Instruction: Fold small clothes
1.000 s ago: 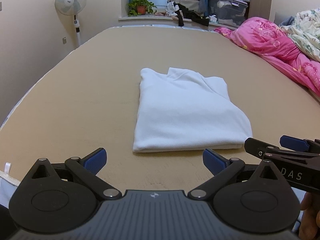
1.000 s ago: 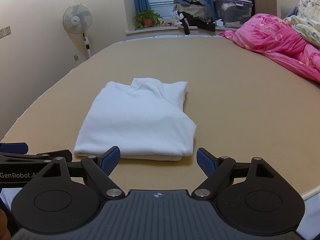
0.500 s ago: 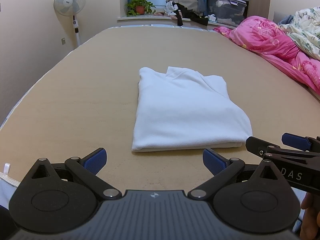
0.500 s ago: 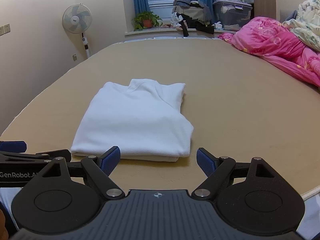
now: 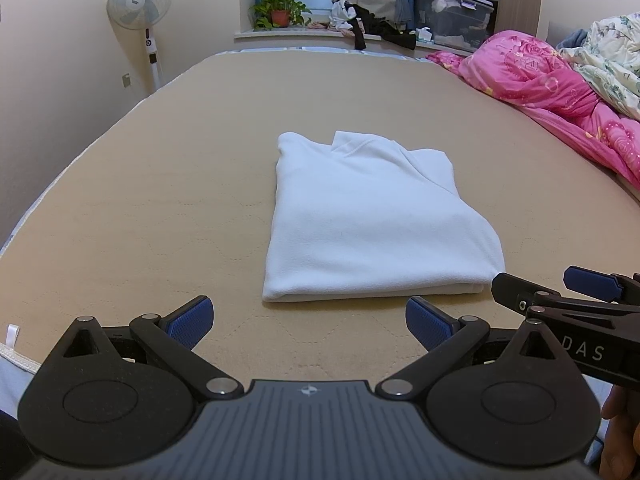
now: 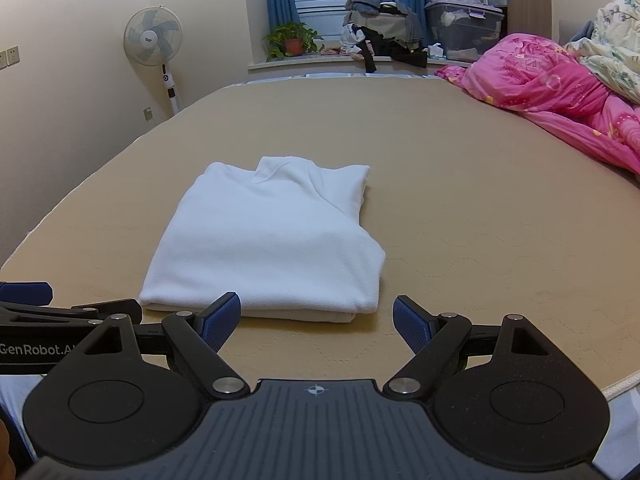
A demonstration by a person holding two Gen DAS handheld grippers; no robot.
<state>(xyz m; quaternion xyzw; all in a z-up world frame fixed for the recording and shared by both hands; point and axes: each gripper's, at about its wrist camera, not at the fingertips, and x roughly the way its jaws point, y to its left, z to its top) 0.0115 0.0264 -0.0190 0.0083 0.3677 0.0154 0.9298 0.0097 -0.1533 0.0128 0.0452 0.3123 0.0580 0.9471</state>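
White top [image 5: 372, 216] is lying folded into a neat rectangle near the front middle of the tan mattress [image 5: 160, 200], collar end pointing away toward the window, a thick doubled edge facing the two claws. It is resting flat, layers stacked squarely, with a sleeve apparently tucked along the right side; the fisheye bend is making that seam hard to read.

Left gripper [image 5: 308, 322] is hovering just short of the near edge, jaws spread wide, nothing between the blue pads [image 5: 190, 320]. Right gripper [image 6: 316, 322] is sitting beside it, also spread and empty, its left pad overlapping the front fold in the picture without clearly touching. Both are angling down toward the cloth, placed side by side as if lined up on the same near edge.

Judging by how things lie, the folding looks close to finished: either one last fold away from the person, or a pause to check the result. Wide-spread jaws are suiting a grab of the thick stacked edge; pinching only the top layer would be peeling the stack open.

Pink quilt [image 5: 560, 92] is heaped at the far right, well apart. A standing fan [image 6: 154, 44] and a potted plant [image 6: 292, 42] are sitting beyond the mattress, out of the way.
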